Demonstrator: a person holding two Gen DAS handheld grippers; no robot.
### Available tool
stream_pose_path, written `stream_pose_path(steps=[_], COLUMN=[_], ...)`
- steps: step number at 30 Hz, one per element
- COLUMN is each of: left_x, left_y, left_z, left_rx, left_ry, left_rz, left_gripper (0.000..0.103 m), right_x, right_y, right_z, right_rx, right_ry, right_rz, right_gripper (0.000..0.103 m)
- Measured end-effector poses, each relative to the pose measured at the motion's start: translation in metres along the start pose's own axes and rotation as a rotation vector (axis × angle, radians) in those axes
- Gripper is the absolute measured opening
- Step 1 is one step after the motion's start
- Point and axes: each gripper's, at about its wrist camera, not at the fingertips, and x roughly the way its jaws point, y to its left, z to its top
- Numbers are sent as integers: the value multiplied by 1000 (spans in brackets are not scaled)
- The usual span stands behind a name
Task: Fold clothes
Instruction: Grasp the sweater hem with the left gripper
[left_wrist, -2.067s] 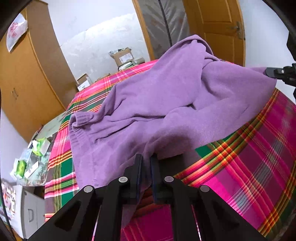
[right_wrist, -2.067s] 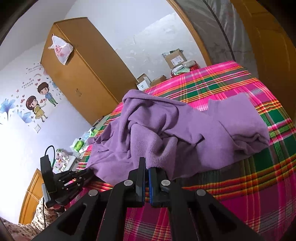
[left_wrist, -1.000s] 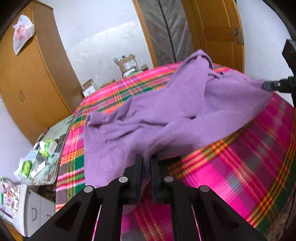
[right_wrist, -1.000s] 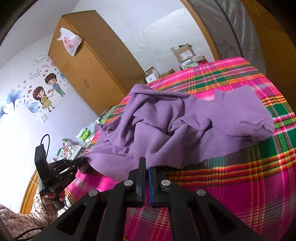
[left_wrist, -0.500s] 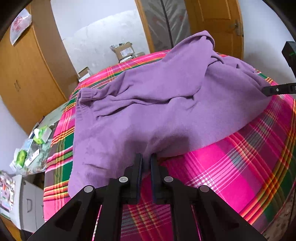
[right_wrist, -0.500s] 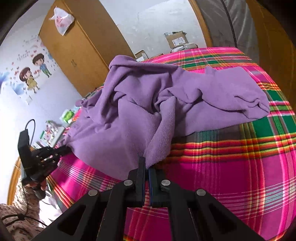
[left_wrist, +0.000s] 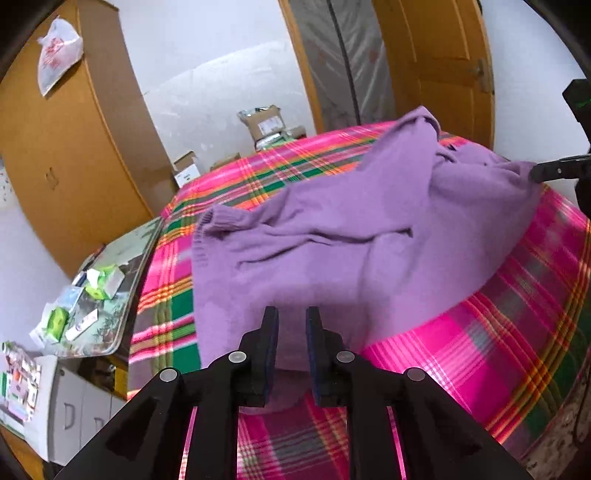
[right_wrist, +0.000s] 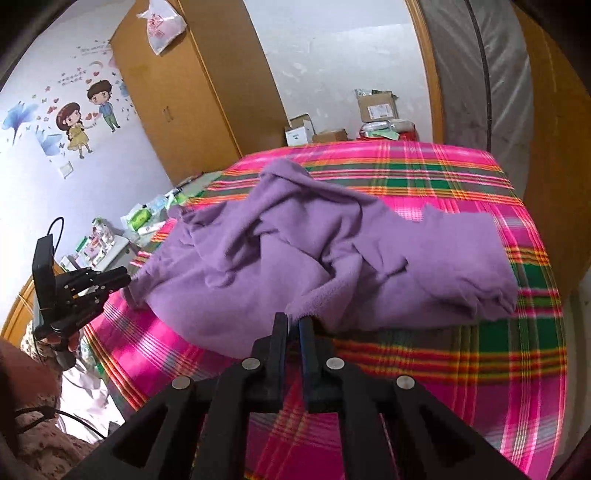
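the soft purple knitted sweater (left_wrist: 332, 251) is down on the pink and green plaid bedcover (left_wrist: 498, 332), spread across its near half but far from flat, with a ribbed cuff (left_wrist: 207, 225) poking toward the wardrobe side and a heap of folds bunched in the middle. from the right wrist view one flap (right_wrist: 461, 258) lies stretched toward the door side of the sweater. the left gripper (left_wrist: 291, 328) sits at the sweater's near hem, its jaws just eased apart to a narrow gap; purple cloth shows between the fingers but the pads no longer look pressed on it, so i read this as letting the hem go. the right gripper (right_wrist: 293, 325) is at the other near edge, jaws also just starting to part, a slim slit only, with a lip of fleece right at the tips; whether it is pinched i cannot tell. both held the front edge, likely to drag the sweater flat toward the person. beyond the sweater, cardboard boxes (right_wrist: 376, 105) stand past the far end, a tall orange-brown wooden wardrobe (left_wrist: 66, 155) beside them. smoothing looks next, folding hardly begun.
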Motion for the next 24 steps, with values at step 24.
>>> stream_pose_path(steps=[24], left_x=[41], left_y=[41], left_z=[39], left_rx=[-120], left_ry=[-32], left_rz=[1], left_gripper=[24], right_x=[-8], right_y=[1], right_z=[34], right_rx=[17], right_ry=[-63], right_rz=[-40], right_gripper=[8])
